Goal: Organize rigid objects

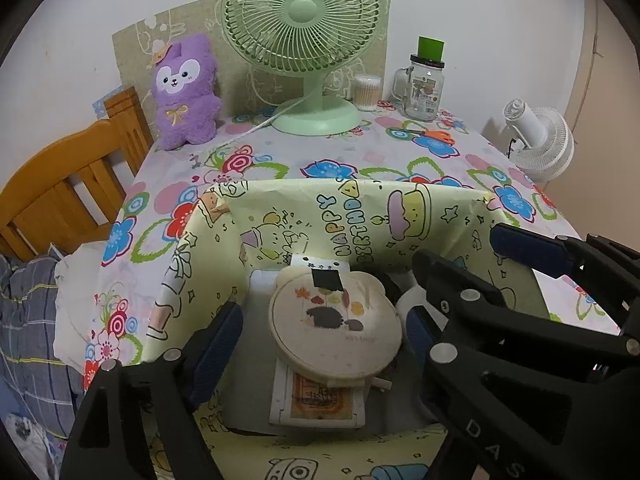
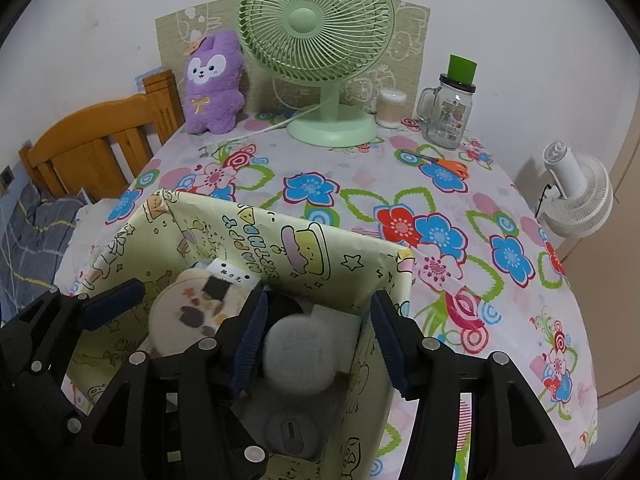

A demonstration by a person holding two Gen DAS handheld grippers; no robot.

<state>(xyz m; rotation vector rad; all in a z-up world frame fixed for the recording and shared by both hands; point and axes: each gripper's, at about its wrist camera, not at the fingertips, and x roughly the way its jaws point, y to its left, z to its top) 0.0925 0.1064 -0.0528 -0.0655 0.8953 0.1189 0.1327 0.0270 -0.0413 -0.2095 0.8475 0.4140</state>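
Black left gripper (image 1: 324,332) hanging over paper-lined box (image 1: 280,204), jaws standing spread either side of round cream case (image 1: 335,330), pads not touching it. Case lying tilted atop flat white box (image 1: 318,402) inside. Right gripper (image 2: 320,336) hovering beside it, jaws apart, nothing pinched, blurred grey-white rounded object (image 2: 300,350) sitting between them in same box. Box resting on floral tablecloth (image 2: 360,184). Green fan (image 2: 316,40), purple plush (image 2: 214,84), glass jar (image 2: 444,116), orange scissors (image 2: 450,165) standing well behind.

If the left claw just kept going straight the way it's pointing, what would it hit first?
Most likely the round cream case. It lies in the box directly between the open left claw's fingers, on top of a flat white box. Depth is hard to judge.
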